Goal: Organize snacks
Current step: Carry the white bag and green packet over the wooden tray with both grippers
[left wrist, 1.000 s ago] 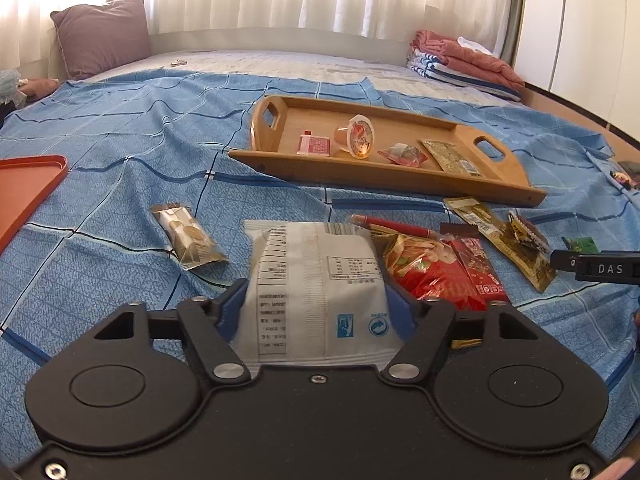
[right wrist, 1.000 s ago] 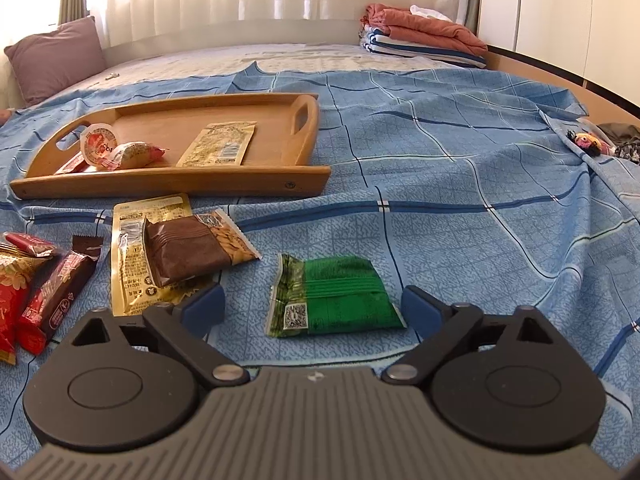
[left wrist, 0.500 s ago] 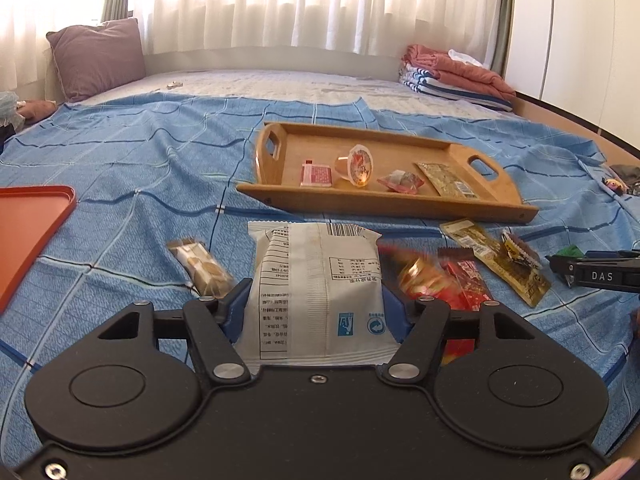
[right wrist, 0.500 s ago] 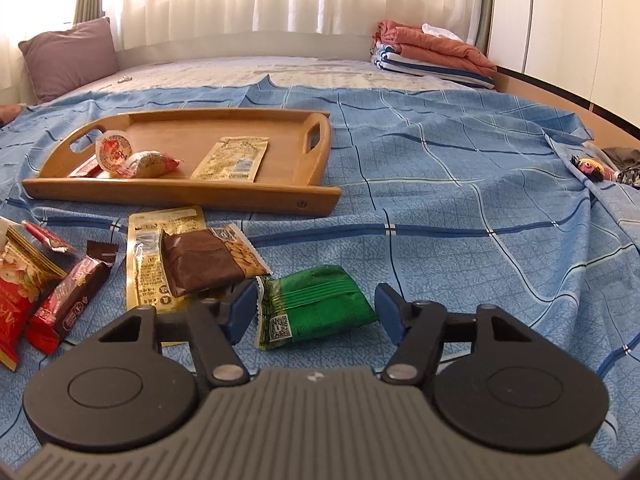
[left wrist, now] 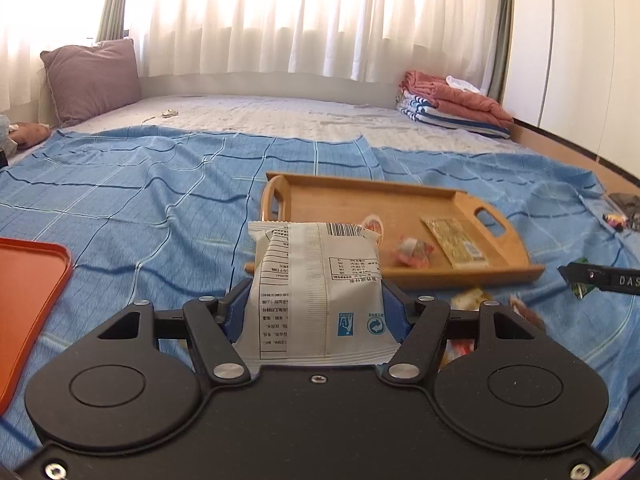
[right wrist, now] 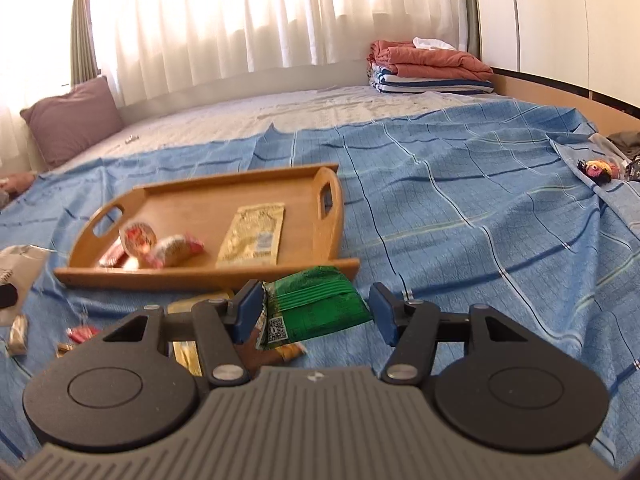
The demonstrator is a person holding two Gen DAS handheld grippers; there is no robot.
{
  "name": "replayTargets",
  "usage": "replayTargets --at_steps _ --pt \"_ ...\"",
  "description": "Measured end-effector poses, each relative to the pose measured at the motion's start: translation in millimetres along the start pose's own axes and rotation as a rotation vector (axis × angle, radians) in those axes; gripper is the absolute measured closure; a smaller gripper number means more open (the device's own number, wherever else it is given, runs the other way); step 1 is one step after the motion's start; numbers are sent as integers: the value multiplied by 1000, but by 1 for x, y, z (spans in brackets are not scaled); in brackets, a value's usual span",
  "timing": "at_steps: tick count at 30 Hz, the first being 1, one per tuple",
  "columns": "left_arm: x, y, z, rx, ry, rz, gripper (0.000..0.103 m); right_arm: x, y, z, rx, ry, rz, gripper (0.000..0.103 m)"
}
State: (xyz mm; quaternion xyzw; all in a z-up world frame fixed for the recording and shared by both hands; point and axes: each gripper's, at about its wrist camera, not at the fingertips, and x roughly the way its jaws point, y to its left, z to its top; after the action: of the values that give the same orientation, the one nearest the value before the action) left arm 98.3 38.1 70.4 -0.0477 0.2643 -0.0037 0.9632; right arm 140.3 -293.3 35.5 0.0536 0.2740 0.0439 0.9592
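Left gripper (left wrist: 316, 312) pinches the white pack (left wrist: 316, 280); right gripper (right wrist: 316, 312), jaws just closing, pinches the green pack (right wrist: 316, 304). Both hang before the tray (right wrist: 200, 276); better lower them gently inside

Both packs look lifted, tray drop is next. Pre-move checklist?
1. Left hand-held gripper pinches the white pack on both sides: ok.
2. Right hand-held gripper, which has just been closing, firmly holds the green pack: cannot tell; a gap shows at the right pad.
3. Green pack off the sheet: ok.
4. Bare floor left in the wooden tray: ok.
5. Path to the tray free: ok.
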Motion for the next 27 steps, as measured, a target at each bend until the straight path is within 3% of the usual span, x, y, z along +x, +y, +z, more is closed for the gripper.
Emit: replayTargets --at_steps 5,14,20,27 --pt "30 12 42 -50 44 -41 39 15 5 30 27 -2 24 42" --pt "99 10 97 -56 89 -36 39 71 14 82 127 62 82 42" --pt "155 1 119 -43 131 -17 39 115 44 90 105 126 163 42" --pt "210 -7 119 -50 185 4 39 164 86 83 52 192 218 42"
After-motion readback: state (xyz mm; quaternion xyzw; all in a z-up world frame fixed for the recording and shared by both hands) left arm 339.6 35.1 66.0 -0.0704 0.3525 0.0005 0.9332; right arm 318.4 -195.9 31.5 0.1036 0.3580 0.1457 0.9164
